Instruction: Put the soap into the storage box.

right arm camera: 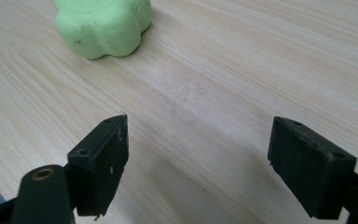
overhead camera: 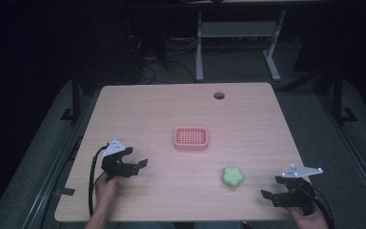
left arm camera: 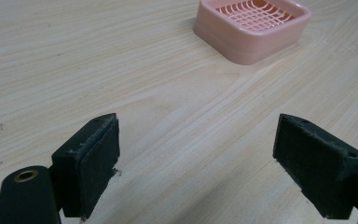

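Right claw (overhead camera: 272, 196) at lower right of the high view, spread wide and empty, aimed at the green flower-shaped lump (overhead camera: 232, 176) near it, up and to the left; likely lined up for a pick. In the right claw view, same lump (right arm camera: 103, 25) at upper left, apart from both pads. Left claw (overhead camera: 137, 164) at lower left, likewise spread and empty, facing the pink slotted tray (overhead camera: 190, 139) at center of the counter (overhead camera: 248, 119), probably the lump's destination.

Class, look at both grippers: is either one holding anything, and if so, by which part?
Nothing is held. The left gripper and right gripper both have open jaws over bare table; the green lump and pink basket lie untouched.
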Demonstrator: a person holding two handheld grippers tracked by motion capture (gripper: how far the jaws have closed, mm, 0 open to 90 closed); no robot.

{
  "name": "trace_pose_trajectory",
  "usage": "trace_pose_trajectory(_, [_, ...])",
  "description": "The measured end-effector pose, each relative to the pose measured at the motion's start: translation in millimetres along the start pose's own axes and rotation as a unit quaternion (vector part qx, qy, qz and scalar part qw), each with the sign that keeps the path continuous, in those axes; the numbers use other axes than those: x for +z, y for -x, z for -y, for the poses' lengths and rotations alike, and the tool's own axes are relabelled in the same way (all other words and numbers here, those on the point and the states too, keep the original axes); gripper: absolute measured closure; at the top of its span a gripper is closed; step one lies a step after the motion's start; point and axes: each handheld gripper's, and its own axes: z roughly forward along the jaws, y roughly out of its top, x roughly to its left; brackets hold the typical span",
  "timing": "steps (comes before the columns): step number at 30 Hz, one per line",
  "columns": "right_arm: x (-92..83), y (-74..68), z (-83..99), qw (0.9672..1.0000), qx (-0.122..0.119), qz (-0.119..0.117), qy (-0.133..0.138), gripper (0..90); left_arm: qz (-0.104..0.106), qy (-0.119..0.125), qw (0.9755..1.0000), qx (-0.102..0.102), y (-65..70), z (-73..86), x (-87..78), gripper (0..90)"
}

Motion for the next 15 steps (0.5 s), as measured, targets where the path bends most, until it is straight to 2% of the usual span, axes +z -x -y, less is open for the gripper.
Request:
trace_pose_trajectory(8, [-0.9,-3.9,-1.6,1.0,-0.001,-0.004,0.002,19.3,0.0,-0.002,1.0,0.001,0.5,-0.3,-0.1,14.4])
trace_pose_trajectory(12, [-2.3,-8.4,-6.0,0.9997,-0.006,-0.019,0.012,19.1,0.001,0.0,1.0,0.0,0.1,0.0,0.0,14.3])
trace_pose_trajectory(15, [-0.1,-11.0,-12.3,0.9997,-0.014,-0.021,-0.001,17.7,0.0,-0.002,1.0,0.0,0.4,-0.1,0.0,14.3])
